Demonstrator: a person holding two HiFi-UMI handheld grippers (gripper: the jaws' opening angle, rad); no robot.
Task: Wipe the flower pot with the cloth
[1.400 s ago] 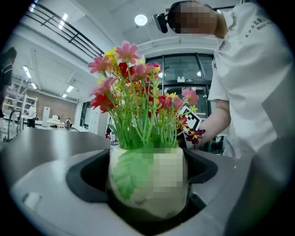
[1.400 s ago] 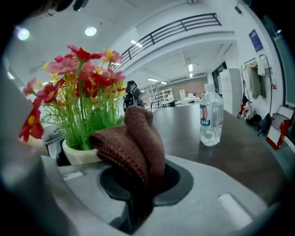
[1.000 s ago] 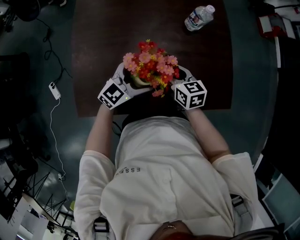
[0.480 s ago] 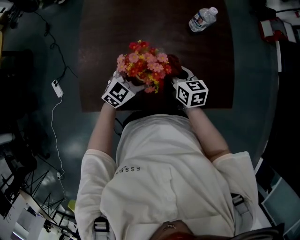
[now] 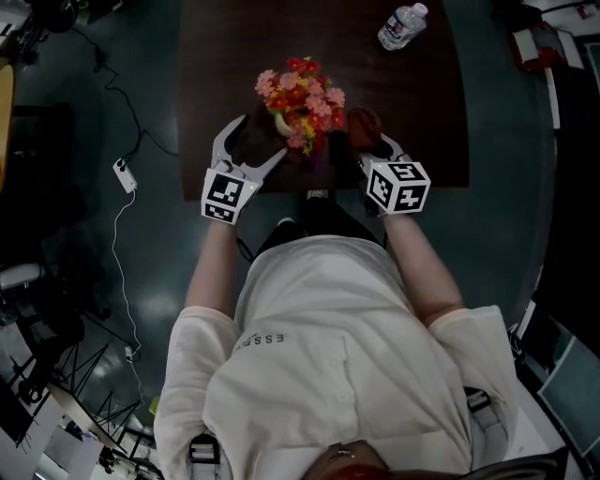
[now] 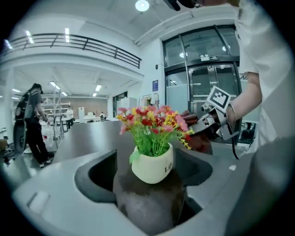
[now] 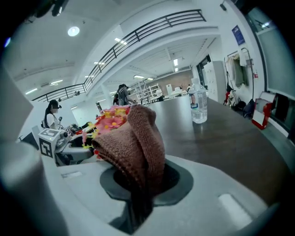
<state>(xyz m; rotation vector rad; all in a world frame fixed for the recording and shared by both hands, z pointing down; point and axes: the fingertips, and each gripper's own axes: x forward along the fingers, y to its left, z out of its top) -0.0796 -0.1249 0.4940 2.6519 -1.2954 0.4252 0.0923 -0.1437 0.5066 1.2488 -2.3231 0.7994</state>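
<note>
Work over the dark brown wooden table (image 5: 216, 56) and keep the small white rounded flower pot with red, pink and yellow artificial blooms (image 6: 152, 163) planted on it, between the two tools: just ahead of the tips of the left tongs (image 5: 251, 141) and just inboard of the right tongs (image 5: 367, 141). Treat the left tongs as open: jaws wide apart, just narrowed a little, in line with the pot but pressing on nothing visible. Close them gently on the pot's lower wall before rubbing; probably light and top-heavy, so easy to tip. Hold the right tongs clamped on the brown knitted cloth (image 7: 136, 147), folded and standing proud of the jaws. Bring that fold against the white wall below the rim, sweep round, and stay clear of the flowers. Look to the head view for the layout: both tools flanking the pot, and a clear plastic water bottle (image 5: 401, 23) well beyond the right tongs, but the pot wall mostly hidden under blooms. Turn to the left gripper view for that wall, with its dark lettering, and for the cloth just past it. Expect from the right gripper view only the grip on the cloth, with flowers peeping behind and no pot wall.
</note>
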